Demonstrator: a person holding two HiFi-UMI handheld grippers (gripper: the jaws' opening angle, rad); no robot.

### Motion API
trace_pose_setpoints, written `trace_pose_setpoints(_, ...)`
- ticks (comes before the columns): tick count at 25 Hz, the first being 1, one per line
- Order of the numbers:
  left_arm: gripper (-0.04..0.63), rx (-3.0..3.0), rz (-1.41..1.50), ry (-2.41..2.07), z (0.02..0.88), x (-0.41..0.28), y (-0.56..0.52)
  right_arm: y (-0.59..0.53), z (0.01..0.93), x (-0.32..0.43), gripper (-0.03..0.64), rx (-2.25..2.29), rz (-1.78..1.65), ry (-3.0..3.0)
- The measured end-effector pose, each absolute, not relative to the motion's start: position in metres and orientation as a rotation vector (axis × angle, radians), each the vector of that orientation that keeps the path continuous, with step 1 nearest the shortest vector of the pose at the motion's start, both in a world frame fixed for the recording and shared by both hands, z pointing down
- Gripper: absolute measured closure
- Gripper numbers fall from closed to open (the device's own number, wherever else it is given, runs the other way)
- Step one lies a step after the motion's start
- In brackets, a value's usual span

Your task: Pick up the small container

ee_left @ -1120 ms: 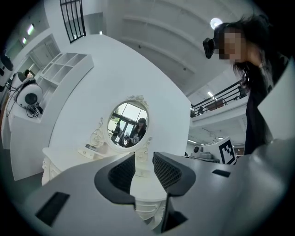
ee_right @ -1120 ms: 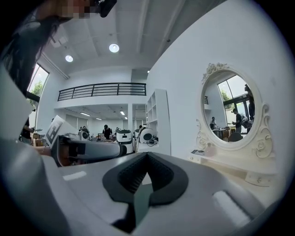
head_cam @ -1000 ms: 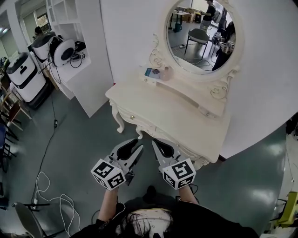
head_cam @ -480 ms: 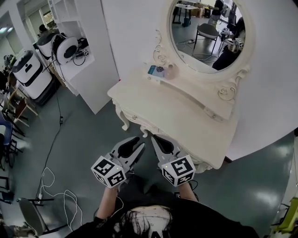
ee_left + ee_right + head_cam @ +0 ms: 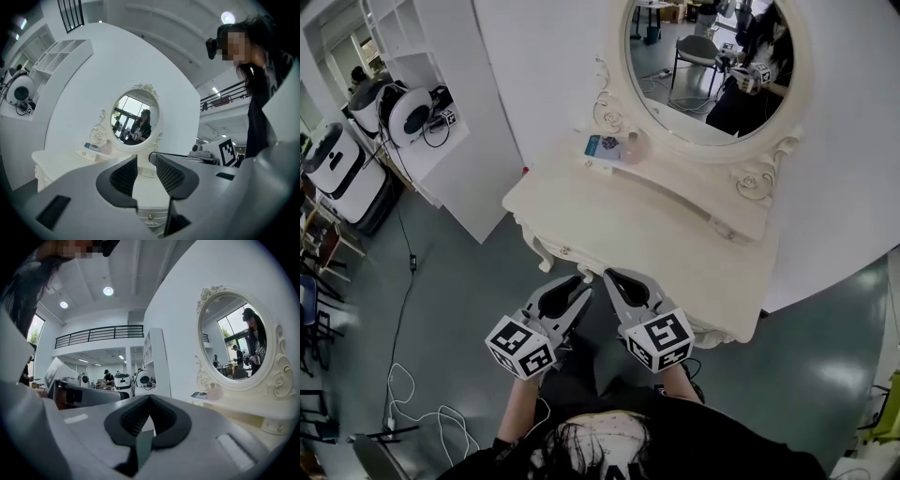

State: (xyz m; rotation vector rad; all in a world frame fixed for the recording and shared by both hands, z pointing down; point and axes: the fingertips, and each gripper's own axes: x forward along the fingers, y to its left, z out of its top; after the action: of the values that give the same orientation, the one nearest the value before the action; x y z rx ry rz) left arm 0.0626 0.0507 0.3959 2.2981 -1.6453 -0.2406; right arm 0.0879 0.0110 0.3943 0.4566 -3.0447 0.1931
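The small container (image 5: pixel 635 147), a pale pink rounded jar, stands on the raised back shelf of the cream dressing table (image 5: pixel 609 220), right beside a blue box (image 5: pixel 598 145) and under the oval mirror (image 5: pixel 703 66). It also shows small and far off in the left gripper view as the pink jar (image 5: pixel 107 148) and in the right gripper view as the pink jar (image 5: pixel 213 391). My left gripper (image 5: pixel 581 292) hovers in front of the table's near edge, open with nothing between its pads (image 5: pixel 125 174). My right gripper (image 5: pixel 608 276) is beside it, shut and empty, its tips (image 5: pixel 149 397) meeting.
A white shelf unit (image 5: pixel 441 112) with round white machines (image 5: pixel 408 108) stands to the left. Cables (image 5: pixel 412 412) trail over the grey floor. The table's front has a knobbed drawer (image 5: pixel 567 250) and curved legs. The wall runs behind the mirror.
The head view has shifted, so the table and mirror sit a little further left in the frame. Both grippers keep the same stance in front of the table edge.
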Motion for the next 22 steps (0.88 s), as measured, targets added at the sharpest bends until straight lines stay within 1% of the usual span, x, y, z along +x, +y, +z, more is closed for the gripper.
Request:
trace_pose_setpoints(11,0.477,2.376,-0.253,-1.519,0.387,-0.042,-0.005,-0.042,0.386,-0.007,0.607,0.619,0.177,-2.988)
trace_pose_setpoints(22,0.477,2.459,-0.253,-1.392,0.385,-0.112,-0.040,-0.073,0.383,-0.076,0.607,0.759,0.141,-2.942)
